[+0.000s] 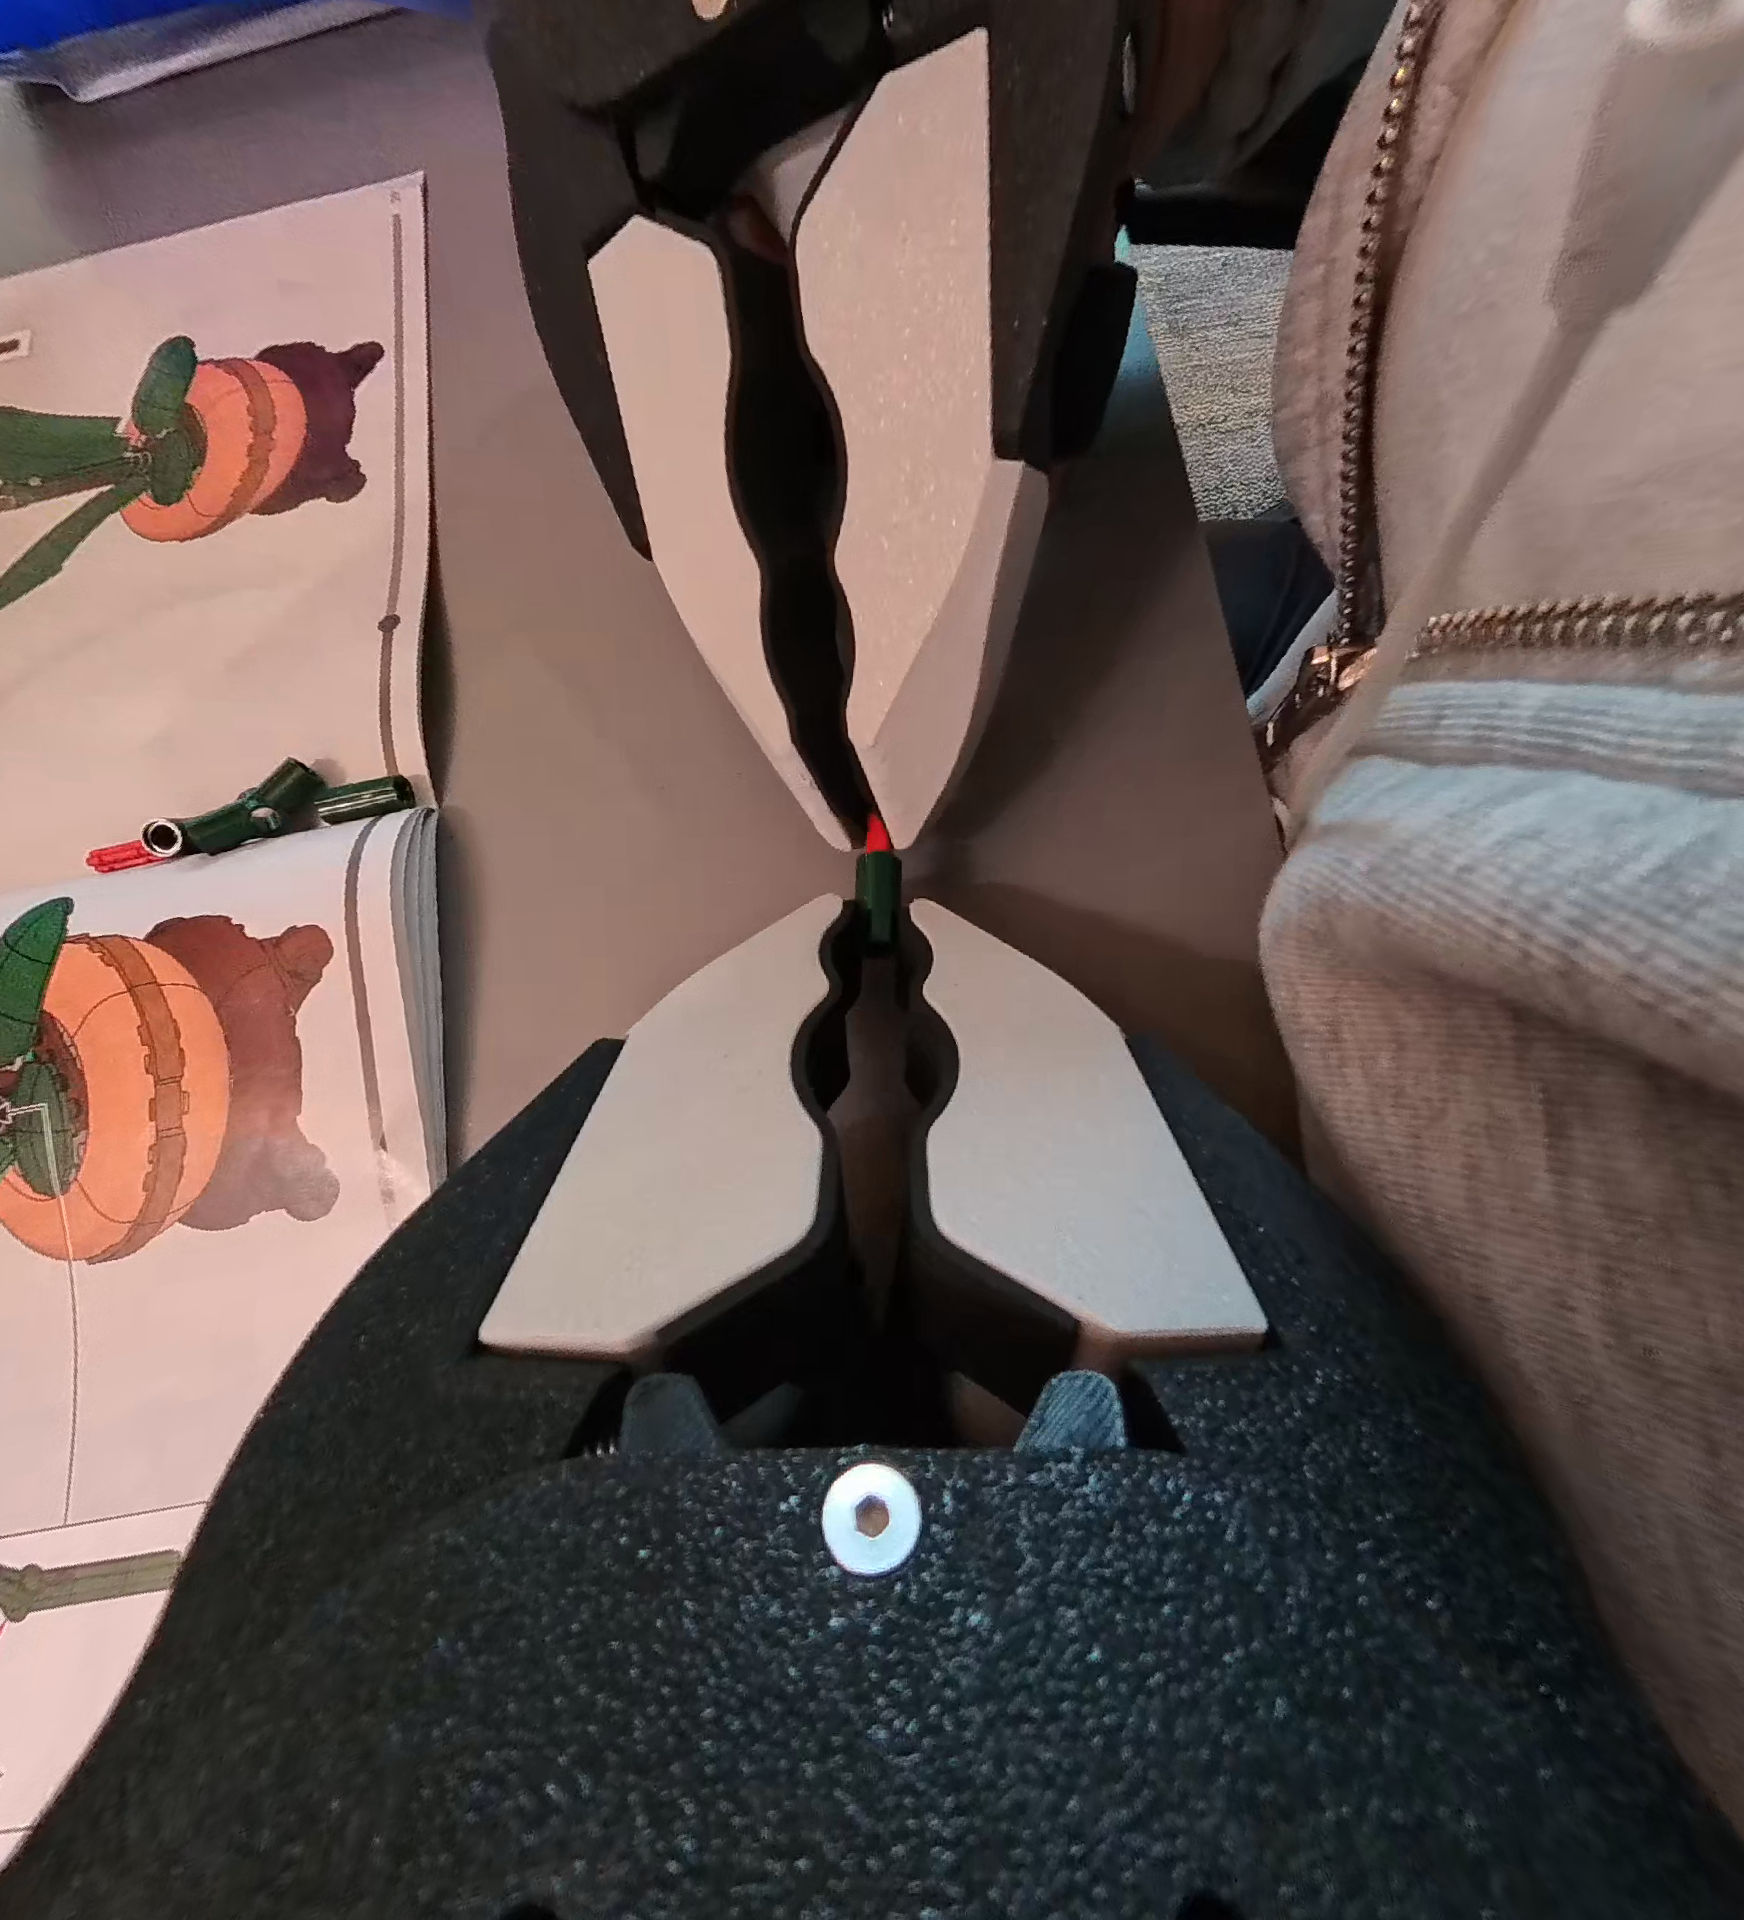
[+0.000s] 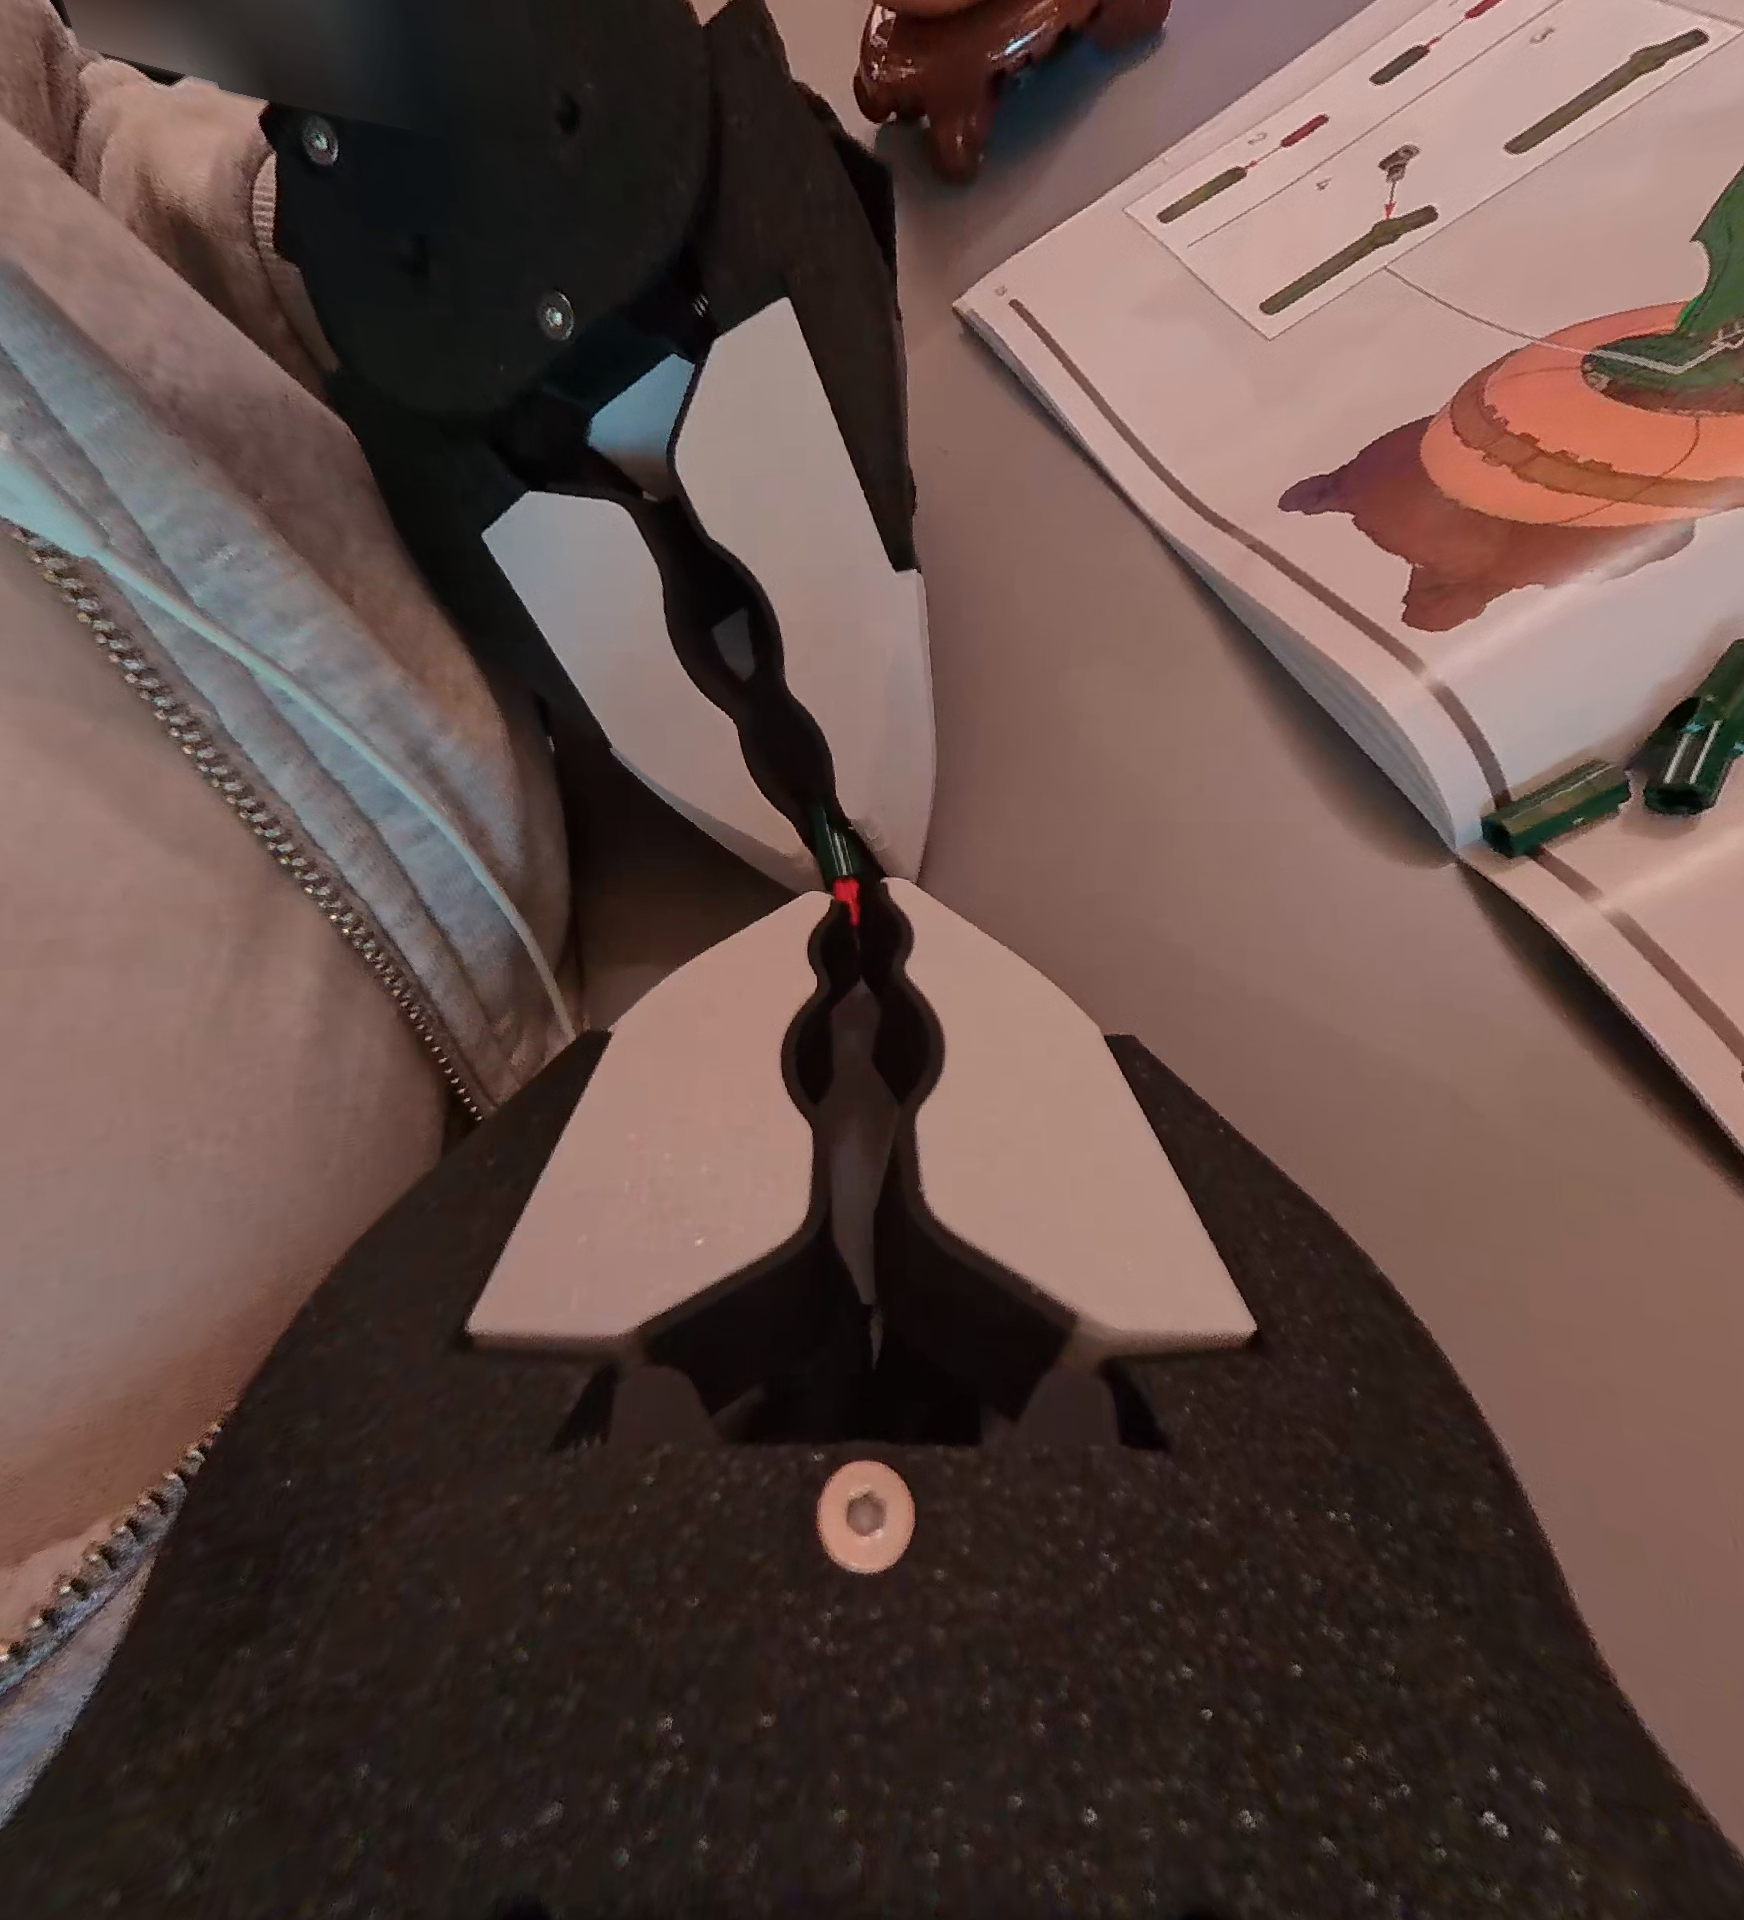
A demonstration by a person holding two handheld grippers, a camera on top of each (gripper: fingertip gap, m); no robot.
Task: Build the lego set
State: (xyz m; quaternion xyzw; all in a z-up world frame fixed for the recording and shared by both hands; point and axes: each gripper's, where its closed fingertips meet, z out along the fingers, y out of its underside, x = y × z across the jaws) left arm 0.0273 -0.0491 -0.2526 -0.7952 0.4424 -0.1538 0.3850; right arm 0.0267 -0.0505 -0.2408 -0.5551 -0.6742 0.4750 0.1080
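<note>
The left gripper (image 1: 874,914) and right gripper (image 2: 852,914) meet tip to tip above the table, each with its jaws closed on a small piece.

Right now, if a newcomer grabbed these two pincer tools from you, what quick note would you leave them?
Left gripper: shut on the dark green tube.
Right gripper: shut on the small red pin.
The two meet tip to tip above the table; the pin's end is at or in the tube's mouth, how deep I cannot tell.
Spare green connectors and another red pin lie on the open instruction booklet. A brown piece sits beyond it.
Left to do: seat the pin, then follow the booklet.
</note>
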